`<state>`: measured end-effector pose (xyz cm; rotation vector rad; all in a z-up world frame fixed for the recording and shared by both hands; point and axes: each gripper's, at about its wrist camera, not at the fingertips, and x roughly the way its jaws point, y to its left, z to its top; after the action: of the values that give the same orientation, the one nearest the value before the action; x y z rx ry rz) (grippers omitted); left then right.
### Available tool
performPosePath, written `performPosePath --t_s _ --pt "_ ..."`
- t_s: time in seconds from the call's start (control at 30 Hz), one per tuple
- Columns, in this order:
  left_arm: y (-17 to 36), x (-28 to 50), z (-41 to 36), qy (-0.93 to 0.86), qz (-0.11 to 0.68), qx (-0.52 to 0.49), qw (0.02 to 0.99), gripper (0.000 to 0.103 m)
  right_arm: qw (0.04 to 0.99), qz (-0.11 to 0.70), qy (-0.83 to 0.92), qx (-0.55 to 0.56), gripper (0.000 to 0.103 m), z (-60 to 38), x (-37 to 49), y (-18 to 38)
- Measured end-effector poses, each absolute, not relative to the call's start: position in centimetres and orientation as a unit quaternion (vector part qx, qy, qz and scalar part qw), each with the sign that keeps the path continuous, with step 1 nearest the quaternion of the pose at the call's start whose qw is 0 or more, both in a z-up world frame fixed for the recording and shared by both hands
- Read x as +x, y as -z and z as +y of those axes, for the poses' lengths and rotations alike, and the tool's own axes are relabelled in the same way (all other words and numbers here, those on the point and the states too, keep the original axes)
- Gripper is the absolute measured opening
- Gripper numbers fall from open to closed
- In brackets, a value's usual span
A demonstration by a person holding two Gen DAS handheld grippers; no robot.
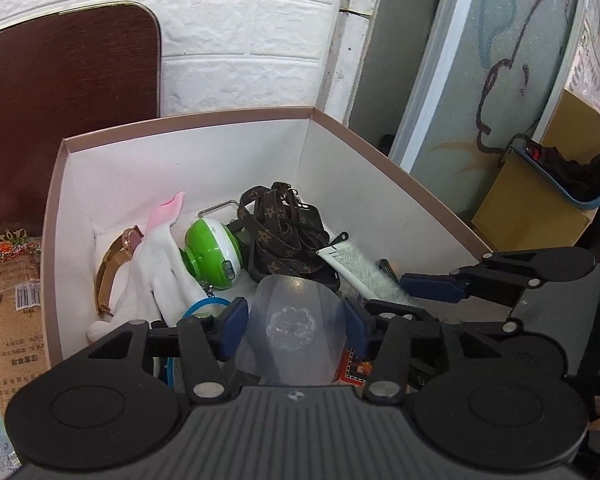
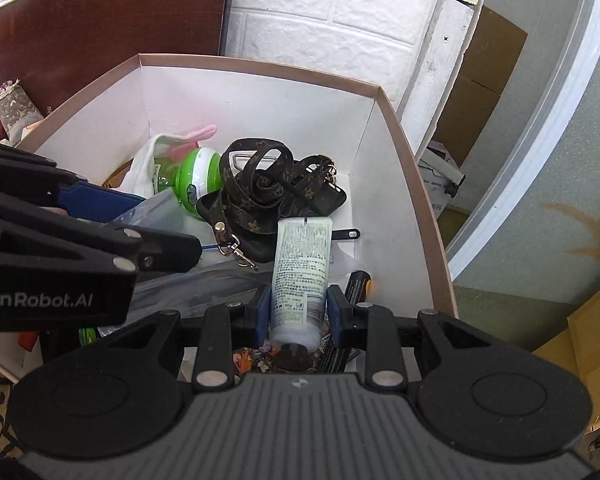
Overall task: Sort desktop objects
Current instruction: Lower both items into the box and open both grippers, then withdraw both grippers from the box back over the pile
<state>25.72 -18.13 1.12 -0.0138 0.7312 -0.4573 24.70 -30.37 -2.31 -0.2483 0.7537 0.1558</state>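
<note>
- The left gripper (image 1: 296, 322) is pinching a translucent plastic cup with an embossed flower mark (image 1: 294, 320) between its blue pads, holding it just above the contents at the near side of the box.
- The right gripper (image 2: 299, 314) is clamping a white squeeze tube with small black print (image 2: 302, 264) near its cap end; the tube's crimped end is pointing toward the far wall and lying over the strap.
- Both held items are sitting inside the white cardboard box with a tan rim (image 1: 188, 118), which is standing against a white brick-pattern wall (image 1: 240, 20).
- A brown monogram-patterned strap with metal clips (image 2: 260, 184) is lying coiled at the box centre, touching the tube's far end.
- A round green-and-white plastic gadget (image 1: 212, 252) is resting just left of the strap, with a white and pink plush toy (image 1: 156, 264) leaning against its left side.
- A gold-coloured bangle (image 1: 110, 272) is lying beside the plush, near the left wall of the box.
- A thin blue ring (image 1: 204, 306) is showing just beside the left gripper's left pad; what it belongs to is unclear from this angle.
- A dark brown wooden board with rounded corners (image 1: 60, 100) is leaning upright behind the box.
- Printed snack packets (image 1: 12, 300) are lying outside the box's left wall.
</note>
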Motion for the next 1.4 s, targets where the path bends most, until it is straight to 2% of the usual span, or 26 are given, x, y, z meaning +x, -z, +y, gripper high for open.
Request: performPosePath --t_s 0.07,0.1,0.17,0.2,0.27,0.33,0.4,0.47,0.67,1.03,1.1,1.4 --pt "-1.1 25.7 -17.9 0.229 0.355 -0.017 0.906 0.066 0.921 0.362 -0.076 -0.123 0.033 -30.3 24.6 2.1" --pt "-1.2 25.7 -17.8 0.232 0.355 -0.021 0.905 0.069 0.922 0.359 -0.076 -0.124 0.045 -30.3 24.6 2.0" --pt "-1.2 25.5 -17.4 0.233 0.355 -0.034 0.905 0.082 0.924 0.352 -0.084 -0.121 0.05 -30.2 24.3 1.9" --pt "-1.3 25.4 -17.2 0.231 0.353 -0.043 0.906 0.085 0.925 0.349 -0.084 -0.12 0.053 -30.1 24.1 1.8" --pt "-1.5 25.1 -16.8 0.225 0.348 -0.057 0.908 0.098 0.928 0.341 -0.087 -0.123 0.055 -29.9 23.6 1.5" --pt "-1.9 24.6 -16.6 0.224 0.342 -0.064 0.91 0.102 0.931 0.333 -0.089 -0.119 0.062 -29.9 23.1 1.3" --pt "-2.1 24.2 -16.4 0.231 0.341 -0.073 0.908 0.102 0.936 0.322 -0.089 -0.112 0.081 -30.0 22.6 0.9" --pt "-2.3 23.6 -16.4 0.231 0.337 -0.077 0.91 0.102 0.942 0.306 -0.086 -0.106 0.088 -29.9 21.9 0.5" --pt "-3.0 21.6 -16.7 0.214 0.305 -0.05 0.927 0.103 0.949 0.286 -0.09 -0.101 0.092 -29.6 20.1 -0.6" --pt "-4.2 17.9 -15.9 0.195 0.26 -0.039 0.945 0.103 0.959 0.257 -0.082 -0.084 0.094 -29.3 16.6 -2.0" --pt "-4.3 17.2 -15.7 0.193 0.255 -0.038 0.947 0.103 0.961 0.252 -0.08 -0.081 0.097 -29.1 15.9 -2.1" --pt "-4.3 13.7 -14.4 0.174 0.25 -0.033 0.952 0.103 0.964 0.242 -0.091 -0.066 0.097 -27.7 12.5 -2.4"
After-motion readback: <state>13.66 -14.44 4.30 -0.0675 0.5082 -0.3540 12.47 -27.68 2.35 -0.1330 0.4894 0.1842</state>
